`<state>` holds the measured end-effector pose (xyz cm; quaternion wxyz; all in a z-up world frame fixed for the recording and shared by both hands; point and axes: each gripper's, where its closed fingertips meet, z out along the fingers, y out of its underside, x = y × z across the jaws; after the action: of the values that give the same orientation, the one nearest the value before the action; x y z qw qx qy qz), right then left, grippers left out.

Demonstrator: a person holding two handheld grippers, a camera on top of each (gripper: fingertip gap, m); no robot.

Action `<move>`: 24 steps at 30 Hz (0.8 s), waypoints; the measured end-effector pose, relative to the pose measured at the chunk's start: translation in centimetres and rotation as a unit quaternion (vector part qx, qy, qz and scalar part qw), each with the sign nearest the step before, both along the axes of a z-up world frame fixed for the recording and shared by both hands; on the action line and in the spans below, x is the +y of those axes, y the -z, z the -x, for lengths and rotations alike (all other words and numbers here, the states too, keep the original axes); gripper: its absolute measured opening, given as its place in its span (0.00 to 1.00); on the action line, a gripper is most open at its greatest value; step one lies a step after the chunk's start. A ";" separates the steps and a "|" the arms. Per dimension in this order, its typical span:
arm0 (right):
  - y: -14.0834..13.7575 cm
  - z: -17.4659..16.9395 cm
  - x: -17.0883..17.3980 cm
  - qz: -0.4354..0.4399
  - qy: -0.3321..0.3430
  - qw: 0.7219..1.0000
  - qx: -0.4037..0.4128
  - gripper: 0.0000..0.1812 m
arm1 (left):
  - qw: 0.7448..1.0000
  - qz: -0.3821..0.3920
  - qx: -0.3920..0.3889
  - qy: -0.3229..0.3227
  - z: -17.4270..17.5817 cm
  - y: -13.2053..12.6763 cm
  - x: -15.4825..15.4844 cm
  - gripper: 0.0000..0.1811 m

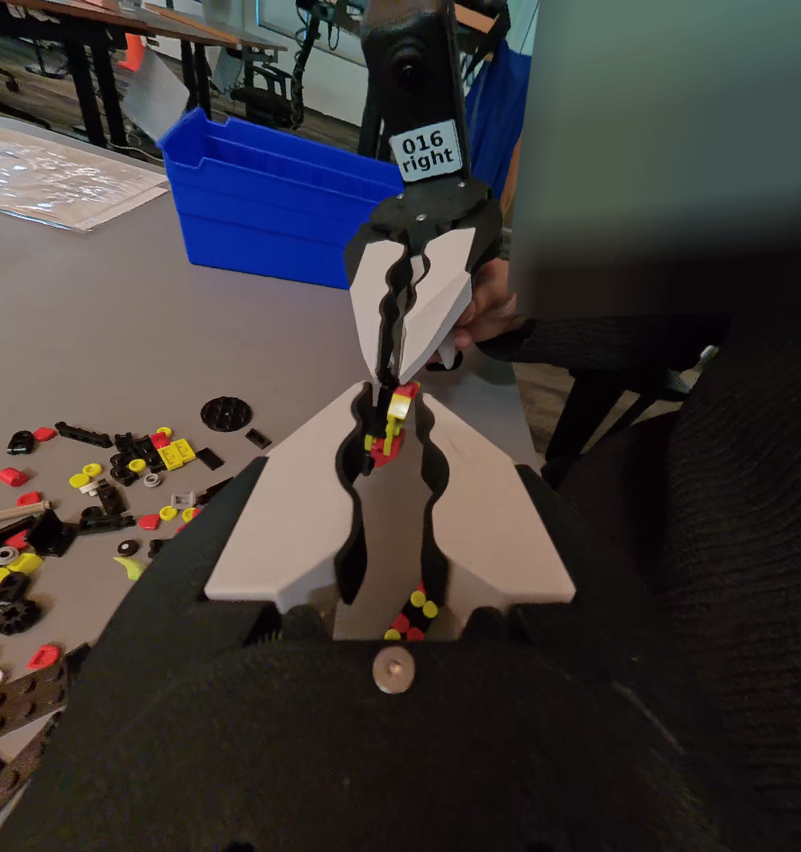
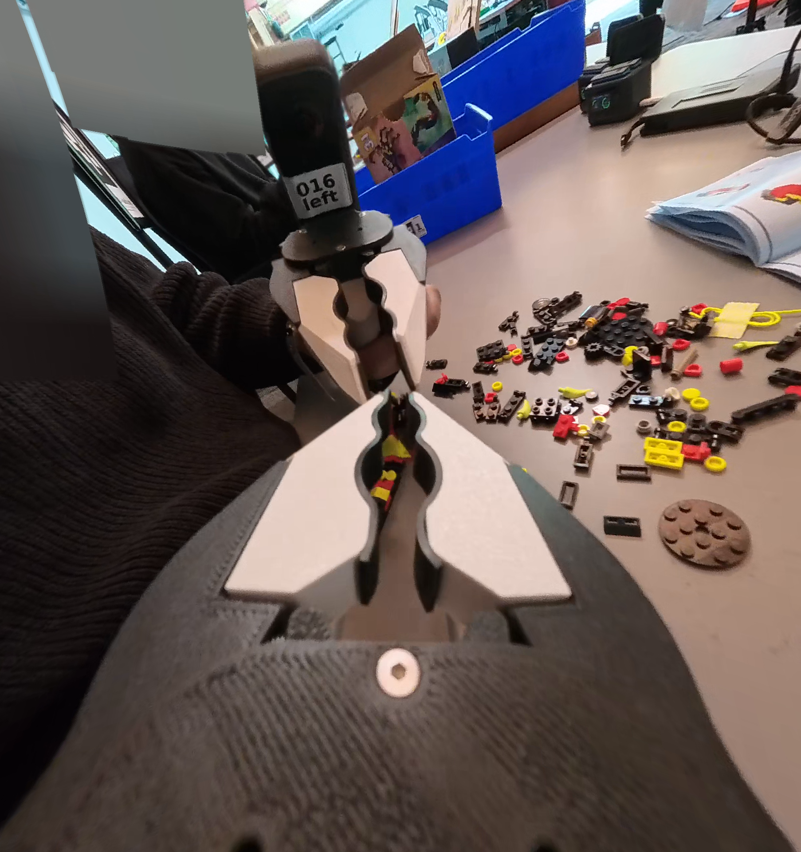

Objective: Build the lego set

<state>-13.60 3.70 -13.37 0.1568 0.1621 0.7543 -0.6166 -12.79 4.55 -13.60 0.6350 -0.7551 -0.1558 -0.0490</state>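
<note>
Two tools meet tip to tip above the near edge of the grey bench (image 1: 113,322), and between them is a small lego assembly (image 1: 391,431) of red, yellow and black pieces. In the left wrist view the left tool (image 1: 389,396) has its fingers a little apart around the assembly, with the black part against its left finger; I cannot tell if it really presses on it. The right tool (image 1: 391,375) comes down from above with its white fingers nearly together, clamped on the top of the assembly, where a red and yellow rounded piece sticks out. In the right wrist view the assembly (image 2: 391,454) is seen only as narrow strips of colour between the fingers.

Many loose lego pieces (image 2: 620,392) lie spread on the bench, with a round black plate (image 2: 703,532) apart from them. An open instruction booklet (image 2: 758,221) and a blue bin (image 1: 269,198) are farther back.
</note>
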 end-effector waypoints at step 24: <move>-7.0 -5.3 0.3 0.195 -0.122 0.971 0.069 0.02 | 0.872 -0.233 -0.365 0.229 -3.9 -5.1 0.0 0.34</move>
<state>-8.31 4.04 -6.36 0.2069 -0.0084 0.6427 -0.7376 -8.86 4.54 -8.49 0.6613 -0.5285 -0.1832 -0.4999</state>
